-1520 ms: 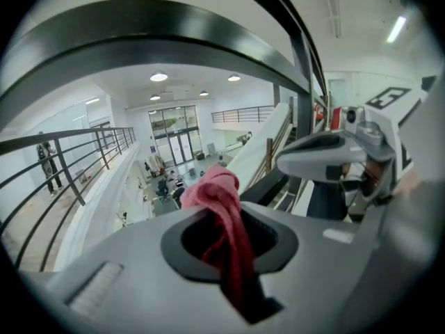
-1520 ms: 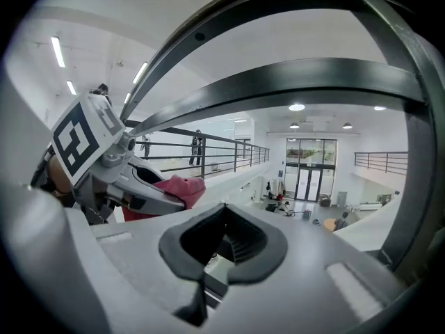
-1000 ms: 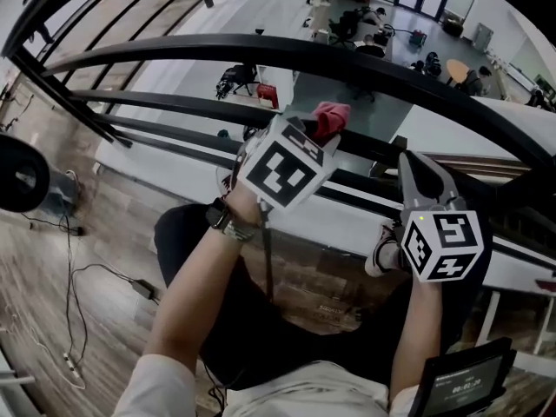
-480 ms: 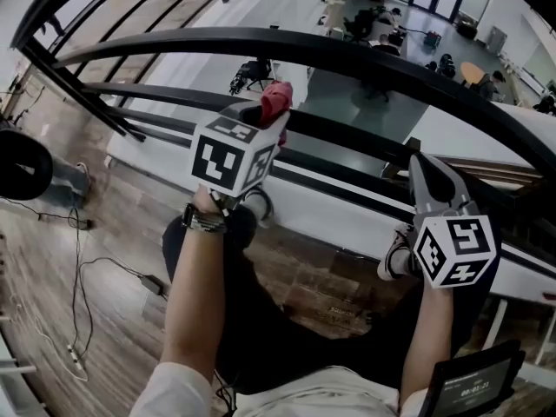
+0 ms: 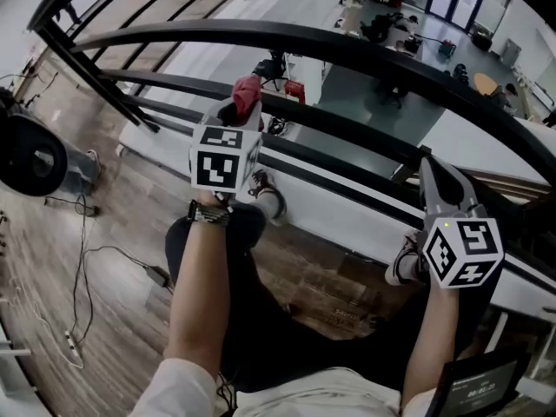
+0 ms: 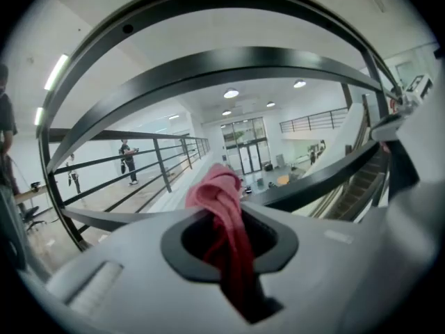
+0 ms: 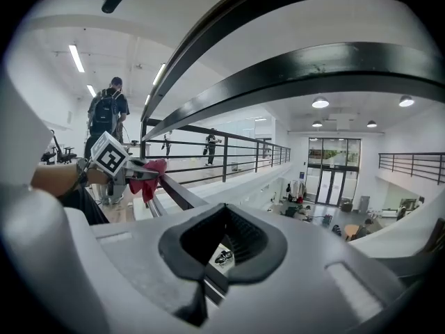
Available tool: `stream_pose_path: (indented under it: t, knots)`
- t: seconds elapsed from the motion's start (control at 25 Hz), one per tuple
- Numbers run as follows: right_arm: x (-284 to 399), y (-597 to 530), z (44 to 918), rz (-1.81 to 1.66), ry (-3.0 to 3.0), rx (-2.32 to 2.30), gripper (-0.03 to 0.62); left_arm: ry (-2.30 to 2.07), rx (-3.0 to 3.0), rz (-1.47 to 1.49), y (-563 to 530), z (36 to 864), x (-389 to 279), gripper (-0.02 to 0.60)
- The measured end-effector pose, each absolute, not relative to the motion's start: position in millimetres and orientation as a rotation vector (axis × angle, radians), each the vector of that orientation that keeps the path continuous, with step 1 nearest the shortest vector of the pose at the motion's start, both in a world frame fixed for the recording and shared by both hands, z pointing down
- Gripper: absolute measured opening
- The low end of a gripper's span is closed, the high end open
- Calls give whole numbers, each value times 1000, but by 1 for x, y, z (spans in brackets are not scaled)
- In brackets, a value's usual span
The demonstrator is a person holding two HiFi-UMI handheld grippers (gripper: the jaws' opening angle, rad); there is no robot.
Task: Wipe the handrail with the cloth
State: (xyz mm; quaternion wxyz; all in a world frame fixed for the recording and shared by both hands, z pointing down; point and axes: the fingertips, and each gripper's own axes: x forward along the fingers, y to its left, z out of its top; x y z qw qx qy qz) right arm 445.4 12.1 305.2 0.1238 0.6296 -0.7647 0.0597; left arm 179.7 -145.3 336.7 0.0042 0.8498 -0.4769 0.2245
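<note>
Black metal dominates: the handrail (image 5: 347, 50) sweeps in a broad curve across the head view, with thinner parallel rails below it, one of which (image 5: 347, 127) runs just beyond both grippers. Behind the bars lies an open hall on a lower level, and on the near side is a wooden floor (image 5: 52, 259).

The left gripper (image 5: 236, 109) is held up to that lower rail on an outstretched arm. Its jaws are clamped on the cloth (image 5: 247, 94), a red bundle that sticks out past the tips and trails back between them in the left gripper view. In the head view the bundle sits at the rail and looks to be against it, though firm contact cannot be confirmed. The right gripper (image 5: 432, 170) hangs well apart to the right, near the same rail, with its jaws closed together and nothing between them.

The step in hand appears to be a wiping stroke along the rail. To do it well, the protruding wad should be pressed onto the bar, not the hard jaw tips, so the fabric does the rubbing. The stroke should follow the bar's curve with steady pressure. The grip must stay tight, since a cloth that slips here could drop through the bars to the level below. The idle right gripper is best kept out of the stroke's path.
</note>
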Motion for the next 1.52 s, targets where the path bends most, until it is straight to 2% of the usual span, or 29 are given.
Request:
stream_pose_path:
  t: [0.12, 0.6, 1.0, 1.52]
  knots:
    - [429, 9, 306, 168, -2253, 1822, 2, -1553, 2610, 691, -150, 346, 155, 64]
    - [384, -7, 306, 144, -2304, 1724, 2, -1802, 2438, 274, -173, 354, 104, 64]
    - [348, -20, 318, 154, -2324, 1642, 2, -1696, 2630, 388, -171, 362, 135, 67]
    - [357, -16, 327, 171, -2300, 1650, 2, -1589, 2782, 457, -152, 364, 166, 69]
